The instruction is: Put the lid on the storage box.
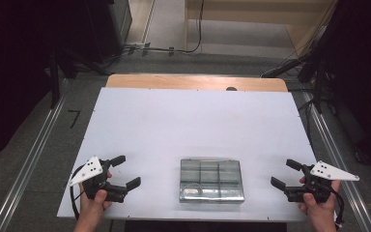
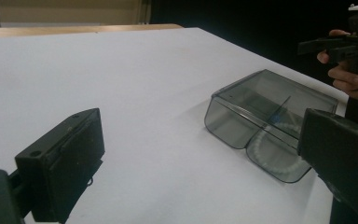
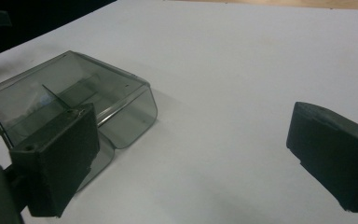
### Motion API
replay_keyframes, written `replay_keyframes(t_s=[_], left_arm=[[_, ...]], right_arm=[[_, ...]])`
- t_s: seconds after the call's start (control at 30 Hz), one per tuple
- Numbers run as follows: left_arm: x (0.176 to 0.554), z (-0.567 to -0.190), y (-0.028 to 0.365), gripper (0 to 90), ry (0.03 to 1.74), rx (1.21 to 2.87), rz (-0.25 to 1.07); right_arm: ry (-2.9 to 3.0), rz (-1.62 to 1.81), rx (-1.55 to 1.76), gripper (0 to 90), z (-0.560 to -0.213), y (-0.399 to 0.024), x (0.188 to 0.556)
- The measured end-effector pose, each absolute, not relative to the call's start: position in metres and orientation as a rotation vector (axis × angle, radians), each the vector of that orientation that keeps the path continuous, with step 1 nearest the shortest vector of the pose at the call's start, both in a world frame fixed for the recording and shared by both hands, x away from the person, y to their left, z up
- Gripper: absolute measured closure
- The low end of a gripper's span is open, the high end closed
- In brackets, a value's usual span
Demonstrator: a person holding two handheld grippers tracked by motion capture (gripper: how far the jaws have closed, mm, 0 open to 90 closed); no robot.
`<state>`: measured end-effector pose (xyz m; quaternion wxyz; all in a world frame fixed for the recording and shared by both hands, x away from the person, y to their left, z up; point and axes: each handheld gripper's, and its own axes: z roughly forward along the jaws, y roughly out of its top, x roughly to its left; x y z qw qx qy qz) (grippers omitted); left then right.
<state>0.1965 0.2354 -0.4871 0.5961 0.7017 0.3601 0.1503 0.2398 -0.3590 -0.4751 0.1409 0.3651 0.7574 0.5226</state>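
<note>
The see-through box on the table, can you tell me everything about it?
The box looks like smoky grey clear plastic, flat and rectangular with rounded corners. Its lid is shut, and thin walls inside split it into compartments. Something pale and beaded shows through one end, too blurred to name. It lies flat near the front edge of the white table, between the two grippers. Nothing touches it but the table.

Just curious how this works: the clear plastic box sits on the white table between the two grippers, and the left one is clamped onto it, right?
Not quite. The left gripper is open and apart from the clear plastic box, as the high view shows. The box does sit on the white table between both grippers.
</note>
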Motion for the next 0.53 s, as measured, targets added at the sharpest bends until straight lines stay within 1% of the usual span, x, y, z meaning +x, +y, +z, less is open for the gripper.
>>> replay_keyframes(t_s=[0.17, 0.37, 0.53], left_arm=[[0.199, -0.491, 0.247, 0.3, 0.856, 1.636, 0.386], [0.202, -0.497, 0.262, 0.3, 0.872, 1.599, 0.391], [0.201, -0.497, 0.265, 0.0, 0.865, 1.588, 0.390]], right_arm=[[2.152, 1.522, 1.082, 0.3, -0.480, -0.370, 0.244], [2.095, 1.566, 1.104, 0.0, -0.485, -0.384, 0.249], [2.081, 1.579, 1.109, 0.0, -0.489, -0.389, 0.251]])
